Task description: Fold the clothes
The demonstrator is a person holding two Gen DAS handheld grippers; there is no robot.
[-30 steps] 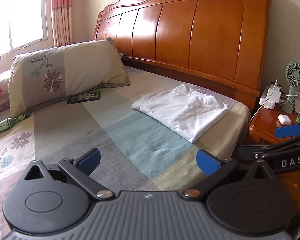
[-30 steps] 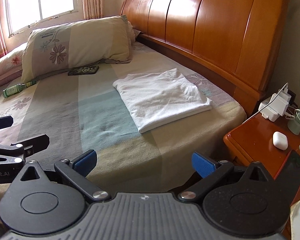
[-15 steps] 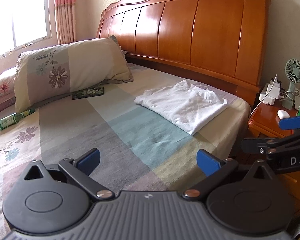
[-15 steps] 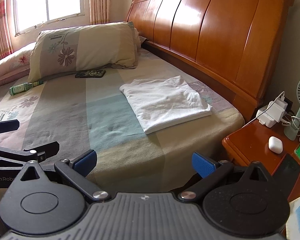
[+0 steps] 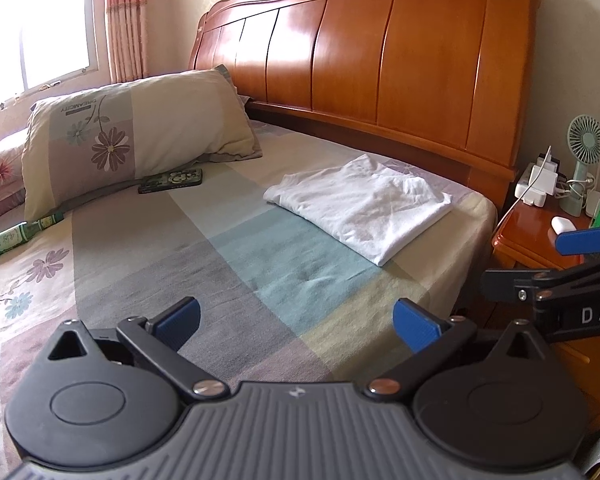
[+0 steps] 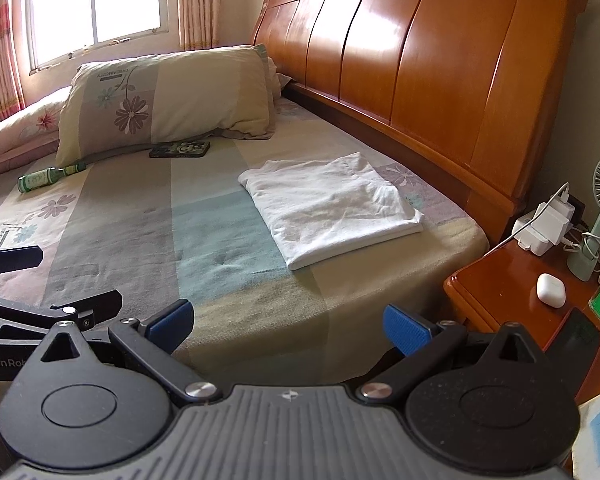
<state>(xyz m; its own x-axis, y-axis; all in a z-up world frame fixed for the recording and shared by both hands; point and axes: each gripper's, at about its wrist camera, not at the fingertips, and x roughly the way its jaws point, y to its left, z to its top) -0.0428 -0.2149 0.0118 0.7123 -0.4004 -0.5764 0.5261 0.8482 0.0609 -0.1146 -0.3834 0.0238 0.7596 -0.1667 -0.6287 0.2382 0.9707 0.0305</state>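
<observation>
A white garment (image 5: 360, 204) (image 6: 328, 208) lies folded into a flat rectangle on the bed, near the headboard and the bed's right edge. My left gripper (image 5: 296, 322) is open and holds nothing, well back from the garment over the striped bedspread. My right gripper (image 6: 288, 322) is open too, hovering near the bed's edge short of the garment. Each gripper shows at the side of the other's view: the right one (image 5: 556, 264) and the left one (image 6: 48, 280).
A floral pillow (image 5: 132, 140), a dark phone (image 5: 170, 181) and a green bottle (image 5: 20, 234) lie at the far left of the bed. The wooden headboard (image 5: 380, 56) rises behind. A bedside table (image 6: 520, 300) at right holds an earbud case (image 6: 551, 288), chargers and a small fan (image 5: 584, 160).
Both grippers have drawn back from the bed and risen slightly, so the folded garment looks smaller and farther away. Both have stayed open throughout.
</observation>
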